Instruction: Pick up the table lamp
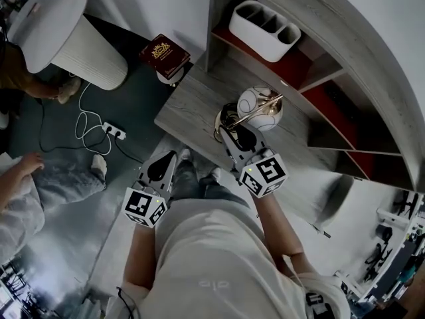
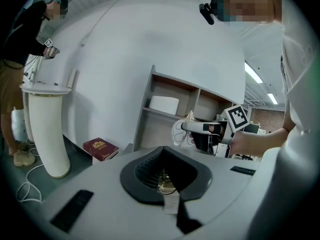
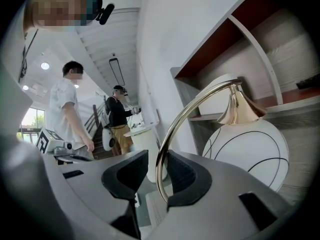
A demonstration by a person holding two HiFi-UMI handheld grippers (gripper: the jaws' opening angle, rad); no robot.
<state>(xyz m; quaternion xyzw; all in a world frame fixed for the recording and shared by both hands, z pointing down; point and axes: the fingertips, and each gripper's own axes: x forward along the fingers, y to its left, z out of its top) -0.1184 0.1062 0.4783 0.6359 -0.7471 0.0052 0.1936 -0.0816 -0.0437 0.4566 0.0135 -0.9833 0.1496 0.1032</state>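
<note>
The left claw (image 1: 161, 167) is shut and empty, short of the counter's (image 1: 199, 105) near edge. The right claw (image 1: 240, 137) has its jaws apart around the gold curved stem (image 3: 172, 129) of the table lamp (image 1: 261, 108), which stands on the counter beside the shelf (image 1: 312, 65).

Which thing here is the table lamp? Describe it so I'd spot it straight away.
Find the grey wooden table against the shelves. The lamp stands on it, its curved gold arm between the open jaws of the right gripper. Only it has a white ball shade crossed by thin black lines.
</note>
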